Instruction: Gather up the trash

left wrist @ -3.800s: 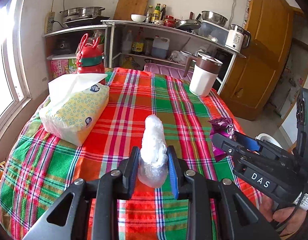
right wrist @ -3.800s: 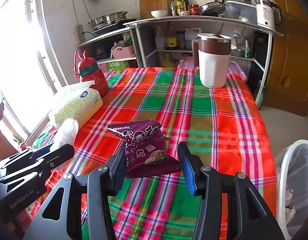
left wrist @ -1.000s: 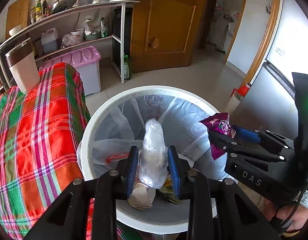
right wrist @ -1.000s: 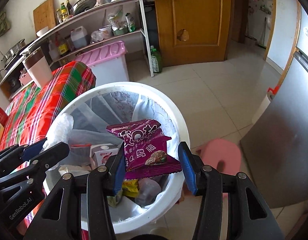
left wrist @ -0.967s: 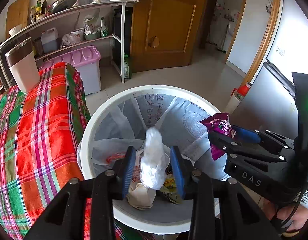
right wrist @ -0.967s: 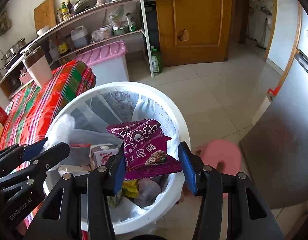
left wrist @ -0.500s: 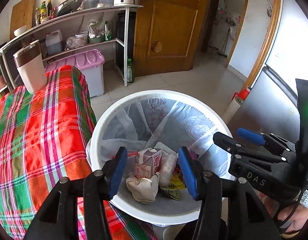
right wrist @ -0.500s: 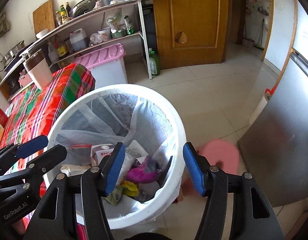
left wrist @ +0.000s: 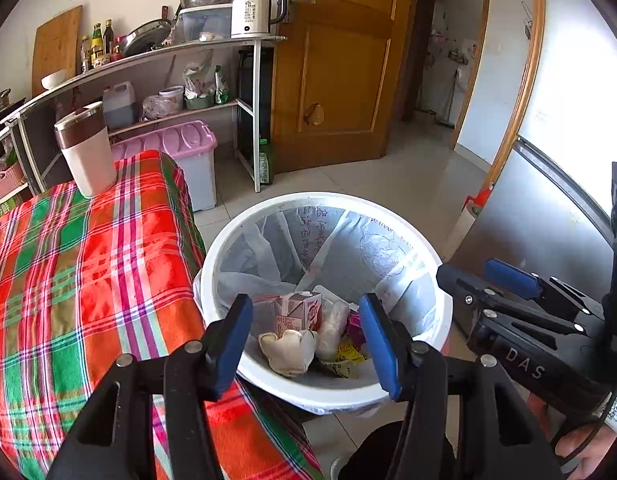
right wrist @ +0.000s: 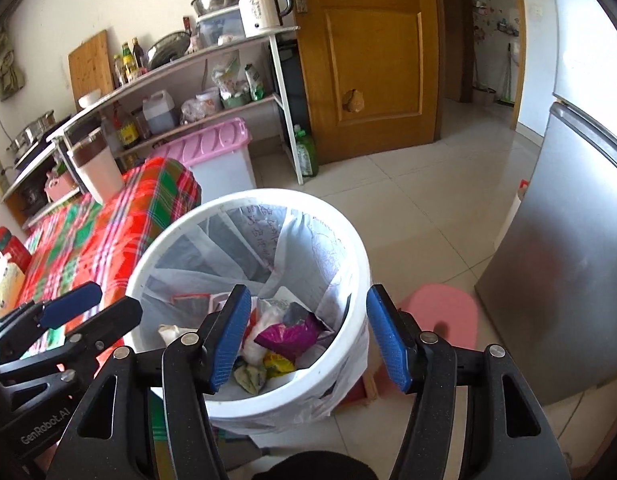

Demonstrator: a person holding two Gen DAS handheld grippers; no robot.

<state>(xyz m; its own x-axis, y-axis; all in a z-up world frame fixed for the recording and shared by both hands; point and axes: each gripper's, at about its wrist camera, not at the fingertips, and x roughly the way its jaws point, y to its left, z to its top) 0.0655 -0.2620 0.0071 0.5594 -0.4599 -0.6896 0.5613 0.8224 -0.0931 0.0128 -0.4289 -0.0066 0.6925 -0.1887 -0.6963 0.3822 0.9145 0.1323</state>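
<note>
Both tools hang over the bin, jaws wide and holding nothing

The purple snack wrapper and the clear plastic bag lie in the white trash bin, below the left tool and right tool, whose jaws have just been opening; the plaid counter sits to the left, touching the bin and nearer the left tool; a tall cup stands at its far end; nothing blocks the way back.

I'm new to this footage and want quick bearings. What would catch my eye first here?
The white trash bin, lined with a thin bag and standing on the tiled floor beside the table, holds a purple snack wrapper and a small milk carton. The left gripper and right gripper hang open and empty above it. The bright plaid tablecloth glows at left.
</note>
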